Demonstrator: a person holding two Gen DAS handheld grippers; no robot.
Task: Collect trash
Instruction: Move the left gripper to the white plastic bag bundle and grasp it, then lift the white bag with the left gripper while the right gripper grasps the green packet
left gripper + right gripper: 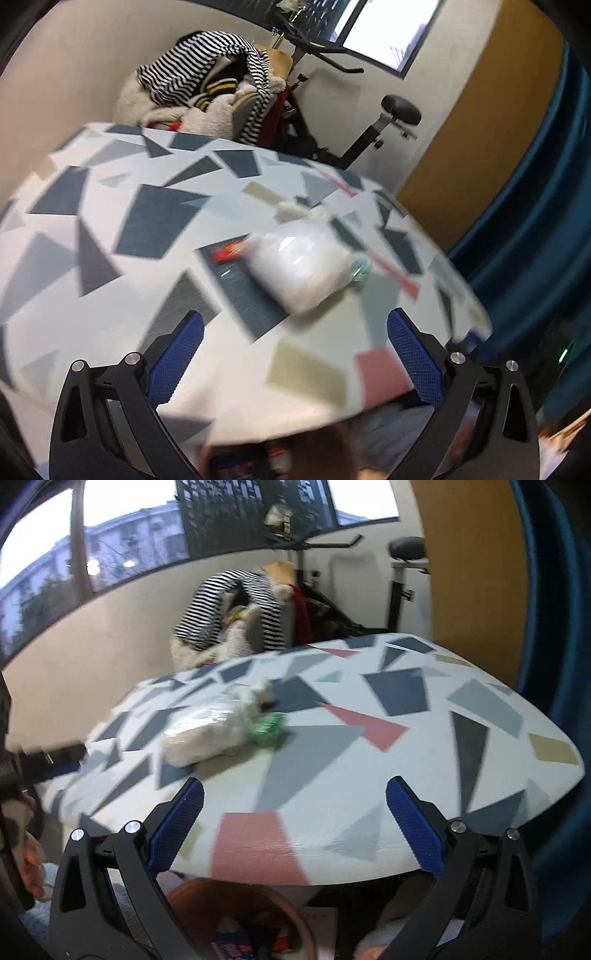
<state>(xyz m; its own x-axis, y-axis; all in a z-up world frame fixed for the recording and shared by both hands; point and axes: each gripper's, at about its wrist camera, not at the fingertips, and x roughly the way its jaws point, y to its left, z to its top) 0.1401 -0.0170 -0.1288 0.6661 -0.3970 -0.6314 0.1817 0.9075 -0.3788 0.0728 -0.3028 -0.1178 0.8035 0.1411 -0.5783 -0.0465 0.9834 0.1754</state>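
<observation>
A: Setting? Looks like a lived-in home room.
B: Agreed. Exercise bike (354, 122) by the wall, clothes pile (207, 96) with a striped top, patterned table (406, 746), teal curtain (535, 221), window (110, 546) facing apartment blocks.

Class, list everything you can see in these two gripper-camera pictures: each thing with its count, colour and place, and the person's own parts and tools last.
table: one, white with grey, blue and pink shapes, centre.
plastic bag: one, clear over white, on the table.
red wrapper: one, on the table beside the bag.
green wrapper: one, on the table against the bag.
brown bin: one, below the table's near edge, holding packets.
striped garment: one, black and white, on a clothes pile behind the table.
exercise bike: one, black, by the wall.
curtain: one, blue, right edge.
window: one, above the wall, buildings outside.
hand: one, far left, right wrist view.
left gripper: one, black with blue pads, open.
right gripper: one, same, open.
</observation>
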